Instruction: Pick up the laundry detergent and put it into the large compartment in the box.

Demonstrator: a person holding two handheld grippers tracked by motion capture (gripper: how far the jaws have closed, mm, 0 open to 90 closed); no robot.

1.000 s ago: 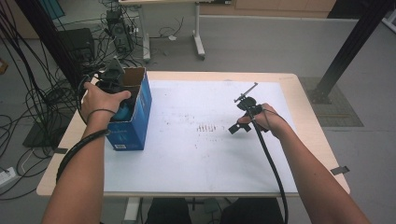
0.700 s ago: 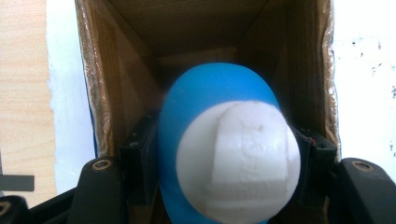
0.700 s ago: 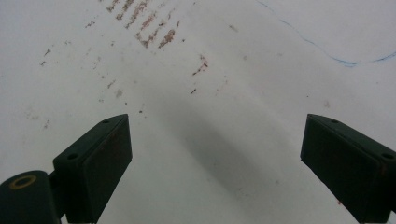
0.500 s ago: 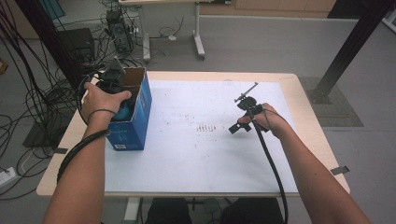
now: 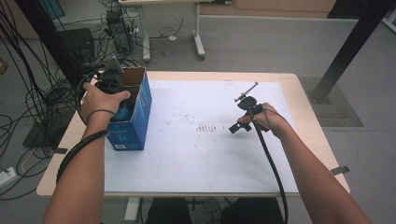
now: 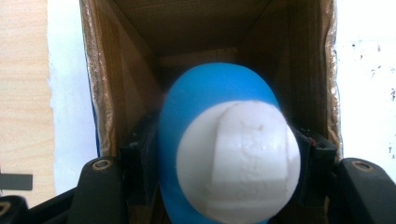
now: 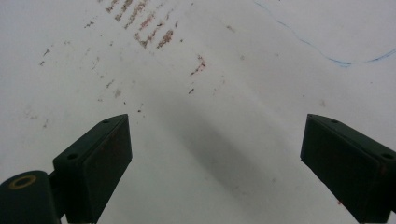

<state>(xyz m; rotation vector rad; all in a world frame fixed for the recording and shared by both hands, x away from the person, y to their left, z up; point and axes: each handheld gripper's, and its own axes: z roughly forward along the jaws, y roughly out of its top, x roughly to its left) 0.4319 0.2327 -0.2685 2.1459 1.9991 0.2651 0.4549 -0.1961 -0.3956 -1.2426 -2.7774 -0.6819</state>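
I am clenching my left tool (image 5: 111, 79) on the blue-and-white ball (image 6: 219, 149) inside the open cardboard box (image 5: 133, 114) on the desk (image 5: 205, 154). Right tool (image 7: 215, 163) is resting released. Advisable: lowering centrally, clearing the box walls.

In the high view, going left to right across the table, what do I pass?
Left gripper over the blue box → brown marks on the white table cover → right gripper.
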